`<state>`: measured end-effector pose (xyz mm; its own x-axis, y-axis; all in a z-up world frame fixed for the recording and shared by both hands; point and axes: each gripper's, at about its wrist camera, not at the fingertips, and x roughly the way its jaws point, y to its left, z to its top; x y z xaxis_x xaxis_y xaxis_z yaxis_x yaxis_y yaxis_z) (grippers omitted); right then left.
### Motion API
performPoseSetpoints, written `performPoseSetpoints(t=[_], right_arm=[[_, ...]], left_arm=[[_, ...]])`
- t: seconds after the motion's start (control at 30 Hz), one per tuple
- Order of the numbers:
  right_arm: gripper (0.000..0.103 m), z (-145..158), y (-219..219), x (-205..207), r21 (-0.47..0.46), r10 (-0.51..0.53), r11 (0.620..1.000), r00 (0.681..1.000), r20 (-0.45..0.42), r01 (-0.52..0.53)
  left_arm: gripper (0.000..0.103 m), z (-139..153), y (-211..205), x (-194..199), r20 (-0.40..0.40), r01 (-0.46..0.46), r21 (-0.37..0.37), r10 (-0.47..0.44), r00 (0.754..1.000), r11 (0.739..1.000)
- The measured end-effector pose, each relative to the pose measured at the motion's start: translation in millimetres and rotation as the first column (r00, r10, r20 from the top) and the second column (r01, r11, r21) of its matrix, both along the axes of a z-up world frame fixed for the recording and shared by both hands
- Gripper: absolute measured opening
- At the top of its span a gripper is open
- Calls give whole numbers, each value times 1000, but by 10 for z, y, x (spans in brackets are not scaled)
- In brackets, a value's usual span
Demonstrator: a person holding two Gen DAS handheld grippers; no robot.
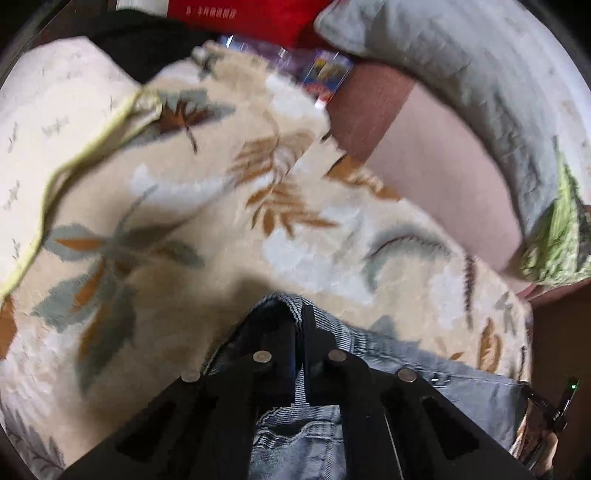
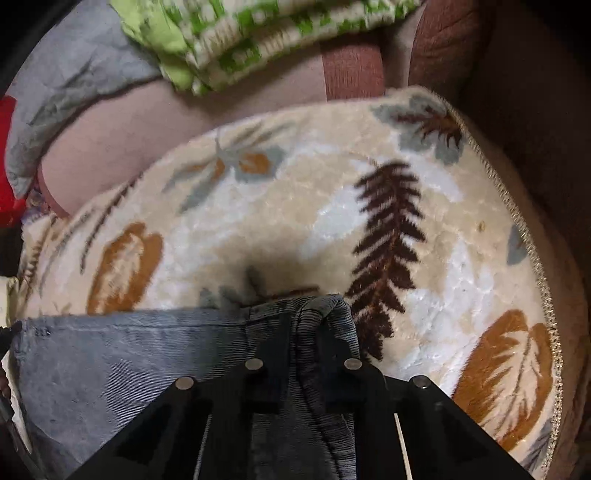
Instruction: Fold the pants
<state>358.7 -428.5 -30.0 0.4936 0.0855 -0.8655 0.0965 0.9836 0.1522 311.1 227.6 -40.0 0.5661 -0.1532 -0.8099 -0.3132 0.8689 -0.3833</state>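
The pants (image 1: 424, 373) are grey-blue denim jeans, held over a cream blanket with a leaf pattern (image 1: 221, 221). My left gripper (image 1: 300, 317) is shut on a bunched edge of the jeans, with cloth pinched between its black fingers (image 1: 280, 332). The cloth runs off to the right along the bottom of the left wrist view. In the right wrist view the jeans (image 2: 129, 362) stretch to the left, and my right gripper (image 2: 303, 317) is shut on another bunched edge. The leaf blanket (image 2: 295, 206) lies beneath. The rest of the jeans is hidden below both grippers.
A pink sofa seat (image 1: 443, 173) lies beyond the blanket. A grey pillow (image 1: 461, 55) and a green-and-white checked cloth (image 2: 258, 33) sit at the back. A red item (image 1: 251, 18) and a colourful packet (image 1: 325, 74) lie far back. The blanket's braided edge (image 2: 524, 229) curves at right.
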Motion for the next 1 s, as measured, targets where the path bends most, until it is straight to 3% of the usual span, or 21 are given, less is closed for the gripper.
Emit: performPoseSetpoints(t=[0.27, 0.4, 0.53, 0.67, 0.73, 0.8, 0.83, 0.9, 0.97, 1.0], right_arm=[[12, 752, -7, -559, 66, 2, 998, 987, 161, -13], [12, 1095, -75, -1150, 116, 5, 993, 970, 245, -34], [12, 1187, -160, -1897, 156, 18, 986, 957, 291, -66], [16, 866, -148, -2667, 171, 114, 973, 965, 235, -157], [18, 497, -129, -2961, 188, 177, 962, 977, 119, -197], [42, 93, -73, -3172, 141, 219, 967, 975, -33, -212], [62, -52, -66, -3265, 111, 219, 972, 972, -88, -209], [63, -91, -138, -3403, 146, 195, 973, 977, -90, -181], [64, 42, -228, -3465, 161, 154, 976, 988, -32, -147], [64, 143, -302, -3462, 183, 123, 976, 992, 1, -121]], left_arm=[[2, 751, 36, -647, 202, 34, -52, -22, 979, 998], [2, 1100, 181, -1442, 317, 59, -93, -27, 948, 994], [3, 1126, 274, -2212, 356, 98, -112, -52, 933, 989], [7, 807, 330, -2881, 290, 171, -107, -134, 948, 979], [8, 604, 349, -3016, 205, 188, -81, -168, 964, 979], [25, 405, 373, -3091, 81, 155, -5, -154, 985, 988], [30, 372, 396, -3111, 52, 138, 13, -138, 989, 990], [34, 417, 448, -3161, 63, 92, 11, -92, 994, 996], [48, 541, 412, -3157, 95, 81, 21, -82, 992, 997], [60, 620, 354, -3138, 115, 73, 36, -76, 990, 997]])
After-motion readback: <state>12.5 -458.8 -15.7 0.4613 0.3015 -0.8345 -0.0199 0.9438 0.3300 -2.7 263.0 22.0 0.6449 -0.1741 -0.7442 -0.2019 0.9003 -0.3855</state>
